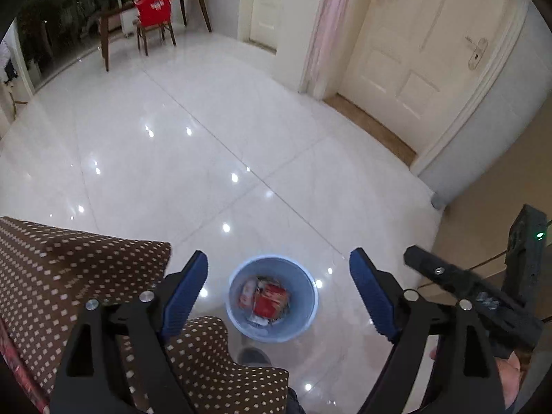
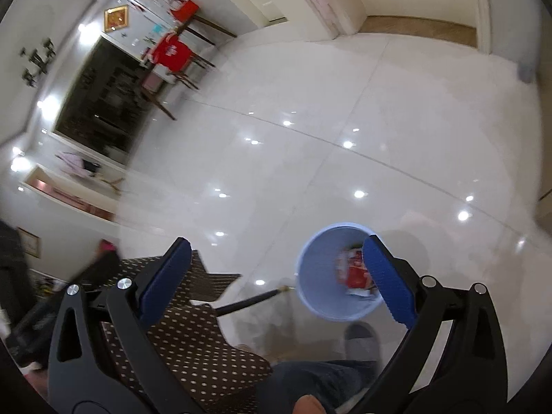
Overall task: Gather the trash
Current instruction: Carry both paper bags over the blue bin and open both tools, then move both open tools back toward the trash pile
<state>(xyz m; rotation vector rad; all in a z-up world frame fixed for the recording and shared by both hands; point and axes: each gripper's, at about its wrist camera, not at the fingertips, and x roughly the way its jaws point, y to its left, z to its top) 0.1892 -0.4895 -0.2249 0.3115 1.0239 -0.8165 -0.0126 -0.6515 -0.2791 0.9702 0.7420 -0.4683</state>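
Observation:
A light blue trash bin stands on the white tiled floor, with red and white wrappers inside. My left gripper is open and empty, held high above the bin, which shows between its blue fingertips. In the right wrist view the bin sits low right, with the wrappers partly behind the right fingertip. My right gripper is open and empty, also well above the floor. The right gripper's body shows at the right edge of the left wrist view.
A brown cushion with white dots lies at the lower left, also in the right wrist view. A dark rod reaches toward the bin. A slippered foot stands beside the bin. A red-draped chair and a table stand far back. A door is right.

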